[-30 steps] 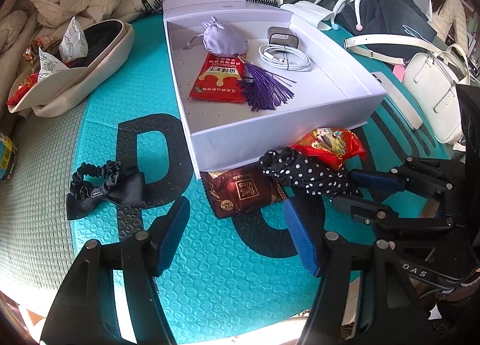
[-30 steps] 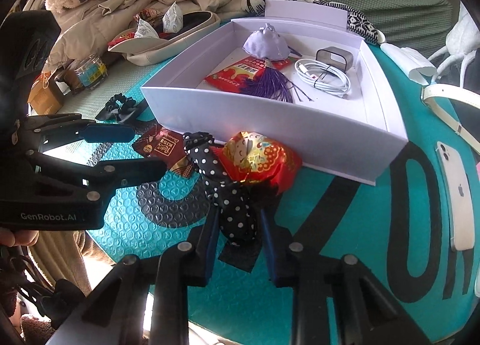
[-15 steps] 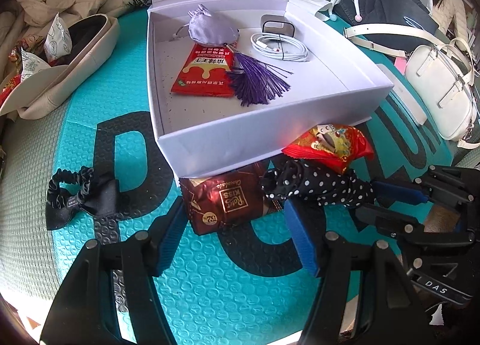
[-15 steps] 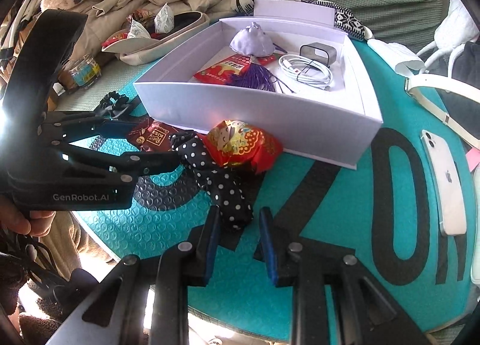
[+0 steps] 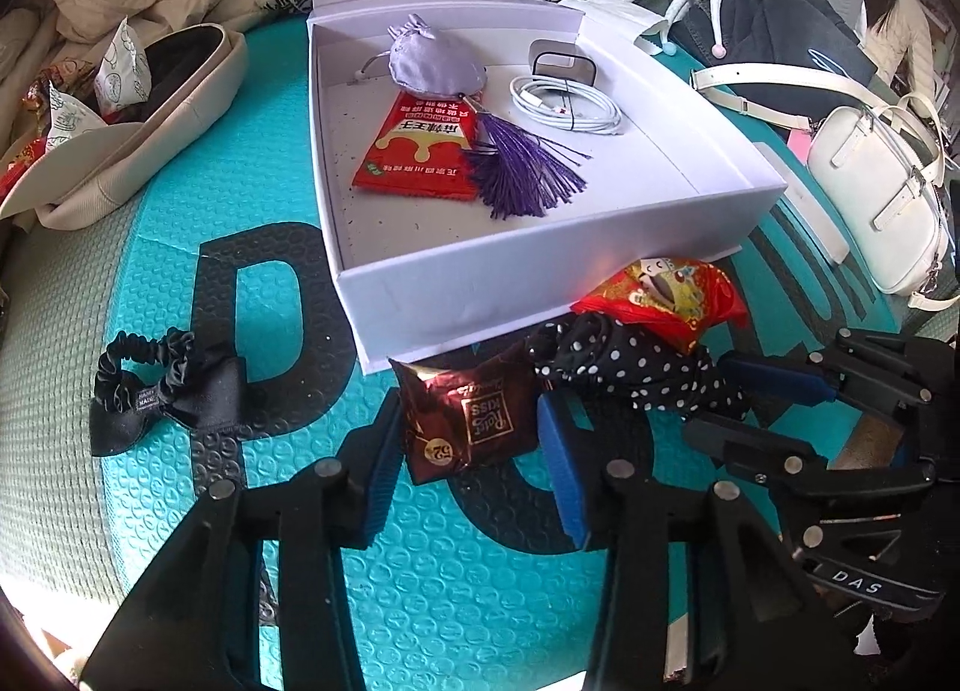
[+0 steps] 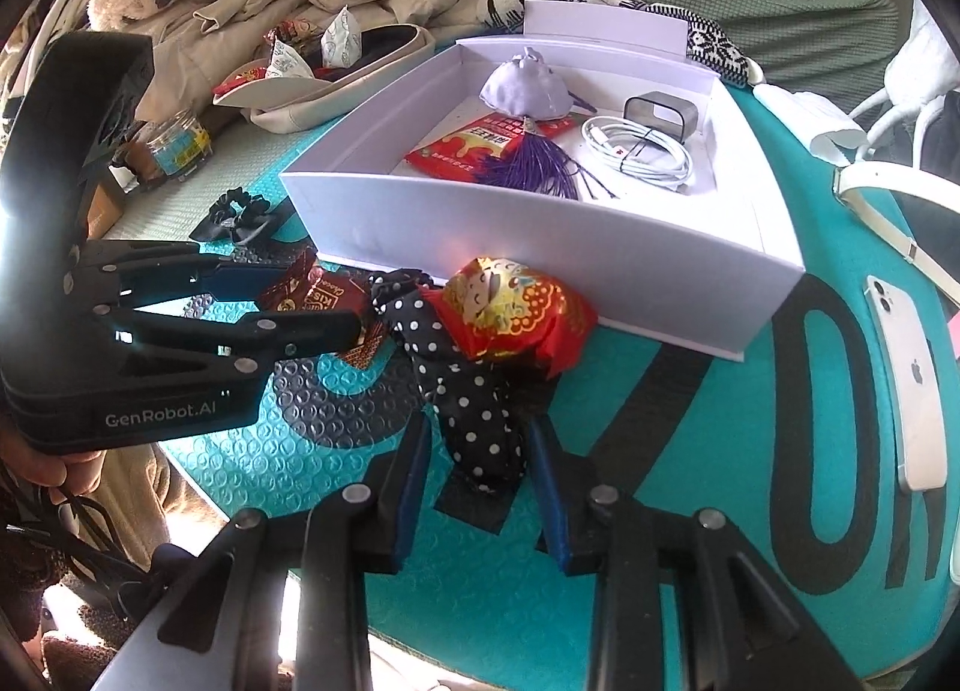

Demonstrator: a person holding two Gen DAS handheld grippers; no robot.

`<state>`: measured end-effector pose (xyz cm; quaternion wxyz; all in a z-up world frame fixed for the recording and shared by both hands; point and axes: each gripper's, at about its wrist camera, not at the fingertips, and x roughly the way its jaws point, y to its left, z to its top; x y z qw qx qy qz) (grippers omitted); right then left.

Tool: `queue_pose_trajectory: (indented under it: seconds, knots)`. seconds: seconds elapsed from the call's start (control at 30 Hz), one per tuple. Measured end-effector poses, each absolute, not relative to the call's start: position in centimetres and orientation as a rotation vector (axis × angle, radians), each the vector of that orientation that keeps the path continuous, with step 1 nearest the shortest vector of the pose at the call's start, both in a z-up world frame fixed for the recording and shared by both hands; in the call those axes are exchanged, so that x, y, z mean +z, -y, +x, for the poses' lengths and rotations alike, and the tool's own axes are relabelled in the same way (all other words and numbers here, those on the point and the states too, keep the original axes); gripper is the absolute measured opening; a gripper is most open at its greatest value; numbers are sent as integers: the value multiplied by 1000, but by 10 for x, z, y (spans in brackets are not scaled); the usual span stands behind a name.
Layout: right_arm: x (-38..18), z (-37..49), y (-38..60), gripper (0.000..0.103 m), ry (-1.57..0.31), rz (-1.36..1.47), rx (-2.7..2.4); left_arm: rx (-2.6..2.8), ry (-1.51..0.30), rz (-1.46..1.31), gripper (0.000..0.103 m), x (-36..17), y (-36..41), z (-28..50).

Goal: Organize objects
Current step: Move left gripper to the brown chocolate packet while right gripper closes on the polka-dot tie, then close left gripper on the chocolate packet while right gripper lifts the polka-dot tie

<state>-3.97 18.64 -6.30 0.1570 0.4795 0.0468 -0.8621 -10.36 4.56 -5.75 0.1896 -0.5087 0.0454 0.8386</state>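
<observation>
A white box (image 5: pixel 456 295) (image 6: pixel 540 253) on the teal mat holds a lilac pouch with purple tassel (image 5: pixel 435 68), a red snack packet (image 5: pixel 420 150) and a coiled white cable (image 5: pixel 564 105). In front of it lie a brown chocolate packet (image 5: pixel 471 421) (image 6: pixel 318 295), a black polka-dot cloth (image 5: pixel 636 367) (image 6: pixel 474 415) and a red-and-gold snack bag (image 5: pixel 666 295) (image 6: pixel 510 313). My left gripper (image 5: pixel 471 457) is open, its fingers on either side of the chocolate packet. My right gripper (image 6: pixel 480 475) is open around the end of the polka-dot cloth.
A black bow scrunchie (image 5: pixel 162 391) lies left on the mat. A beige case with snack packets (image 5: pixel 120 108) and a pile of clothes sit at the back left. A white handbag (image 5: pixel 876 199) and a white phone (image 6: pixel 906 379) lie on the right.
My left gripper has moved forward and narrowed, so its fingers now flank the chocolate packet. My right gripper has opened wider around the polka-dot cloth.
</observation>
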Motion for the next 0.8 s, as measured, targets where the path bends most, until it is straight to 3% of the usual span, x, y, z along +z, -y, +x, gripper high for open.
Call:
queue_pose_trajectory:
  seconds: [0.03,0.47,0.73,0.8]
  knots:
    - [-62,-37,-186,19,-140,1369,-2466,2358,-133,-1431,42,-57,-45,-101]
    - [-59,-9,-186,18,-115,1385,-2443,2340,-43,-1488,38,-52,-22,-65]
    - [-60,-6,-177,21,-166,1385,-2433,2332,-50,-1491,38,-50,-17,-46]
    - [-60,-7,-175,27,-177,1378,-2439,2338,-58,-1482,39,-52,-17,-46]
